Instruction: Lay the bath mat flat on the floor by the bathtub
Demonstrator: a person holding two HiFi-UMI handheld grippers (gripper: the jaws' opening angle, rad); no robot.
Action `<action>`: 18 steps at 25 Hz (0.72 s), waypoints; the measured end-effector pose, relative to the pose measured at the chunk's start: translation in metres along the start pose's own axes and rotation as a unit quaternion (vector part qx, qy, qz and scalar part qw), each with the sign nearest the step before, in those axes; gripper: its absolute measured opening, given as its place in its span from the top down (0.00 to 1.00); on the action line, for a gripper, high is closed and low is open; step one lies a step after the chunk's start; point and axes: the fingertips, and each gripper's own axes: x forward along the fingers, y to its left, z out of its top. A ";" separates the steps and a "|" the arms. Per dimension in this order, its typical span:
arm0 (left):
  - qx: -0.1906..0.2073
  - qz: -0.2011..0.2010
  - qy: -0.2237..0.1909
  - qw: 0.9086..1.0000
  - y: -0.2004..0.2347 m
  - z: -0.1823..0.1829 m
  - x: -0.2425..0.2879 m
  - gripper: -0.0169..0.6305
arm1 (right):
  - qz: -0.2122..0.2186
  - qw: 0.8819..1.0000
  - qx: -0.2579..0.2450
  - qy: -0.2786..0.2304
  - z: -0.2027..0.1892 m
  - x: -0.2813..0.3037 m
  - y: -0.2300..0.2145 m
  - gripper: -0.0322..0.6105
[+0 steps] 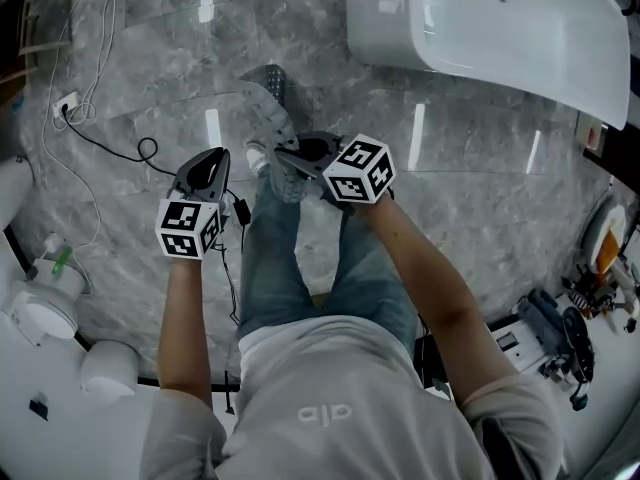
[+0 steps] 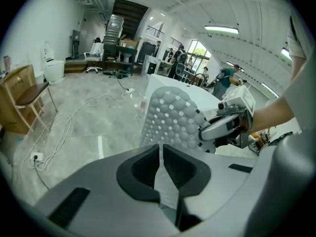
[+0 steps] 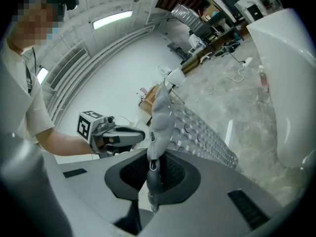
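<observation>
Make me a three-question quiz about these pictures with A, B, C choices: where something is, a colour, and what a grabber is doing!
1. Where in the head view is the white bathtub?
A. top right
B. bottom left
C. dead centre

2. What colour is the stone floor?
A. red
B. marbled grey
C. green

3. What are the left gripper fingers doing?
A. standing wide apart, empty
B. holding a cable
C. pinching the translucent dimpled plastic bath mat

Answers:
1 A: the tub fills the upper right corner.
2 B: grey veined stone shows all around the person.
3 C: the mat's edge sits clamped between the fingers; the right gripper clamps it too.
</observation>
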 end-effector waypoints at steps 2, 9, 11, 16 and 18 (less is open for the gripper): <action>-0.001 0.002 0.006 1.000 0.011 -0.007 0.006 0.92 | -0.003 1.000 0.016 -0.002 0.000 0.012 -0.018 0.86; -0.020 -0.005 0.015 1.000 0.017 -0.039 0.030 0.92 | -0.039 0.997 0.069 -0.003 -0.039 0.030 -0.085 0.86; -0.022 -0.009 0.019 1.000 0.015 -0.045 0.041 0.92 | -0.053 0.996 0.078 -0.007 -0.049 0.022 -0.106 0.86; -0.016 -0.024 0.032 0.999 -0.002 -0.061 0.073 0.92 | -0.101 0.988 0.109 -0.029 -0.071 -0.022 -0.163 0.86; -0.012 -0.029 0.036 0.999 -0.015 -0.067 0.087 0.92 | -0.123 0.985 0.117 -0.034 -0.084 -0.046 -0.187 0.86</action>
